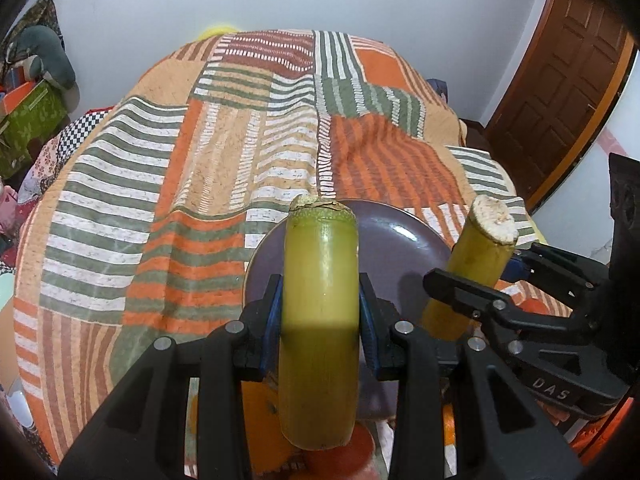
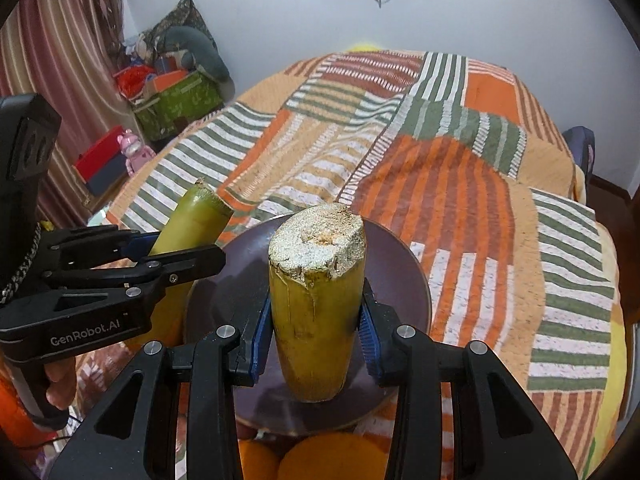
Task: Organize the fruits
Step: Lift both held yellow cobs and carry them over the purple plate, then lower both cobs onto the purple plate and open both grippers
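My left gripper (image 1: 320, 316) is shut on a yellow-green sugarcane piece (image 1: 320, 280) that stands upright over the left side of a dark purple plate (image 1: 404, 256). To its right, my right gripper (image 1: 472, 280) holds a second cane piece (image 1: 480, 252) tilted over the plate's right rim. In the right wrist view my right gripper (image 2: 316, 324) is shut on that thicker cane piece (image 2: 316, 292), its rough cut end up, above the purple plate (image 2: 400, 280). The left gripper (image 2: 176, 252) with its cane (image 2: 192, 220) shows at the left. Oranges (image 2: 332, 456) lie below the plate, near the bottom edge.
The plate rests on a bed covered by an orange, green and white striped quilt (image 1: 200, 184). A wooden door (image 1: 560, 92) stands at the right. Boxes and soft toys (image 2: 176, 92) are piled by the curtain at the far left. A hand (image 2: 60, 384) grips the left handle.
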`<state>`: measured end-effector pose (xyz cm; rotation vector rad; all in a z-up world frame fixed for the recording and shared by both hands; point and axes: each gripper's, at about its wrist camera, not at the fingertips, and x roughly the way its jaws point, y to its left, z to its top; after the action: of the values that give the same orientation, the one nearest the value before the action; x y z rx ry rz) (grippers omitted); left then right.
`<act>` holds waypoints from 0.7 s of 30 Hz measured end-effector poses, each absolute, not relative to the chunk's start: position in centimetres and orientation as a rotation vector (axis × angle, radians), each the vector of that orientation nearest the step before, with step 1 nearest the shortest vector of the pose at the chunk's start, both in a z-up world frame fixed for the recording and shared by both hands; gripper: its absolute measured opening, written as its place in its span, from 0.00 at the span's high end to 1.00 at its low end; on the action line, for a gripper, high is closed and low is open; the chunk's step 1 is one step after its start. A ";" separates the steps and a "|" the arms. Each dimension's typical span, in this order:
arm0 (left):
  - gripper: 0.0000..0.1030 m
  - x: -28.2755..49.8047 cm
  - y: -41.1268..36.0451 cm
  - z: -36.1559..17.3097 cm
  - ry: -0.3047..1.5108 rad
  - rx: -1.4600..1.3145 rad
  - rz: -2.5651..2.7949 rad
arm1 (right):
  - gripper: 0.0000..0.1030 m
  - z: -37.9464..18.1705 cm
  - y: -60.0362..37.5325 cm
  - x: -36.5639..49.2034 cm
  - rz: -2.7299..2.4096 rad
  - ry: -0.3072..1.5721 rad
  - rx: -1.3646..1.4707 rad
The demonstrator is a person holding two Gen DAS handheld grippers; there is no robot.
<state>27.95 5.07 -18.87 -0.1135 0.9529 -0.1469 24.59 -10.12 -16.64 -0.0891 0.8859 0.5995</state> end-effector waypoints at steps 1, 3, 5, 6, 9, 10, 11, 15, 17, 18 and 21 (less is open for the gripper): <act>0.66 28.4 5.1 -19.1 0.959 -0.113 -0.147 | 0.66 -16.9 -10.0 24.8 0.600 0.894 -0.096; 0.66 29.0 5.2 -19.6 0.970 -0.110 -0.146 | 0.66 -17.2 -9.8 25.4 0.607 0.896 -0.096; 0.66 29.6 5.2 -20.1 0.982 -0.108 -0.146 | 0.66 -17.3 -9.6 26.1 0.614 0.908 -0.095; 0.66 29.8 5.3 -20.3 0.987 -0.107 -0.147 | 0.66 -17.4 -9.4 26.3 0.618 0.911 -0.095; 0.66 30.6 5.3 -21.0 1.005 -0.103 -0.149 | 0.66 -17.8 -8.9 27.1 0.619 0.925 -0.110; 0.66 30.9 5.2 -21.2 1.012 -0.102 -0.150 | 0.66 -18.0 -8.7 27.4 0.613 0.930 -0.123; 0.66 31.1 5.3 -21.4 1.019 -0.100 -0.144 | 0.66 -18.3 -8.5 27.7 0.608 0.940 -0.136; 0.66 31.8 5.5 -22.1 1.044 -0.111 -0.154 | 0.66 -19.7 -8.5 28.9 0.605 1.011 -0.138; 0.66 32.1 5.4 -22.4 1.053 -0.107 -0.157 | 0.66 -19.9 -8.7 29.1 0.616 1.030 -0.124; 0.66 32.2 5.3 -22.5 1.058 -0.101 -0.159 | 0.66 -19.9 -8.7 29.0 0.617 1.030 -0.127; 0.66 32.4 4.9 -23.0 1.070 -0.092 -0.160 | 0.66 -19.9 -8.5 29.0 0.621 1.036 -0.147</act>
<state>32.43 4.86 -23.02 -0.0917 1.0705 -0.1602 28.98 -8.45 -19.91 -0.1469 1.0362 0.6209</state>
